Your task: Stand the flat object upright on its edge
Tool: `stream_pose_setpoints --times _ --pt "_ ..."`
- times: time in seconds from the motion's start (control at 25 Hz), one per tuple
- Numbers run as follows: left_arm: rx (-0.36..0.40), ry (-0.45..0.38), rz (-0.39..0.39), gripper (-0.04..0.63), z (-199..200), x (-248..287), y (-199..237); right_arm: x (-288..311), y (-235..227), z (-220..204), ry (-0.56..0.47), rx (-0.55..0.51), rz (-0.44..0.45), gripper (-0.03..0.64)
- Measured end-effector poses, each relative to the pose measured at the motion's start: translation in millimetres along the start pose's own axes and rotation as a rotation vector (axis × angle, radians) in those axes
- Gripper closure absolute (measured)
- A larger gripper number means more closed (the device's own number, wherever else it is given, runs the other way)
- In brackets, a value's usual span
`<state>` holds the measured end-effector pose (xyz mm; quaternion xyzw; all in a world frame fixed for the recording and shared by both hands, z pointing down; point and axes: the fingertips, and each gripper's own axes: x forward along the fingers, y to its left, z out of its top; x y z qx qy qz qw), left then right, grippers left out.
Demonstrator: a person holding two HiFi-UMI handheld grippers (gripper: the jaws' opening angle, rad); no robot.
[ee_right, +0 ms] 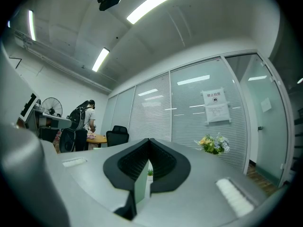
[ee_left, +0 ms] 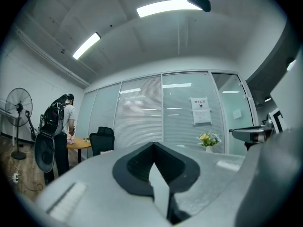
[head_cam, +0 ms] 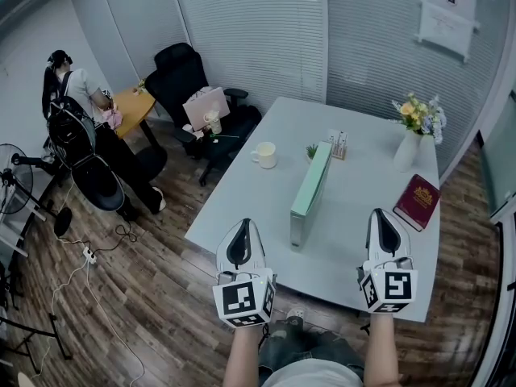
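Observation:
A long, flat mint-green object (head_cam: 310,188) stands upright on its long edge in the middle of the pale grey table (head_cam: 355,240). Nothing touches it. My left gripper (head_cam: 244,226) hovers at the table's near edge, to the left of the object and short of it, jaws together and empty. On the object's other side my right gripper (head_cam: 382,214) sits over the near part of the table, also shut and empty. In both gripper views the closed jaws of the left gripper (ee_left: 154,146) and the right gripper (ee_right: 149,143) fill the lower half and hide the table.
On the table stand a white mug (head_cam: 265,155), a small potted plant (head_cam: 312,150), a little card holder (head_cam: 338,143), a vase of flowers (head_cam: 409,139) and a dark red book (head_cam: 417,201). Black chairs (head_cam: 189,79), a person (head_cam: 68,95) and a fan (head_cam: 12,188) are off to the left.

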<state>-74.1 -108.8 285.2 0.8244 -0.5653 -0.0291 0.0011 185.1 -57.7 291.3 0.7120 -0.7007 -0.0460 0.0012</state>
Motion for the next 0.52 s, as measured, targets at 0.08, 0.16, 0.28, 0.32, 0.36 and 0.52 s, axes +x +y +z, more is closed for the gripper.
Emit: stream_pose_setpoints --times 0.08,0.16,0.28,0.32,0.36,0.52 --pt "-0.003 0.001 0.001 0.595 -1.0 0.3 0.7 -0.5 -0.2 -1.1 0.001 -0.001 -0.002 0.594" --pt "-0.004 0.0 0.002 0.595 -1.7 0.1 0.9 -1.3 -1.3 -2.8 0.003 -0.003 -0.005 0.594" --pt "-0.007 0.0 0.001 0.595 -1.8 1.4 0.9 -0.9 -3.8 -3.8 0.005 -0.003 -0.01 0.594" --pt "-0.008 0.0 0.001 0.595 -1.8 1.9 1.1 -0.6 -4.2 -3.8 0.006 -0.003 -0.012 0.594" --pt "-0.009 0.001 0.001 0.595 -1.6 2.2 1.7 -0.2 -4.2 -3.7 0.007 -0.002 -0.012 0.594" --pt "-0.01 0.003 0.002 0.595 -0.6 2.4 5.1 1.5 -1.7 -2.8 0.008 0.0 -0.014 0.594"
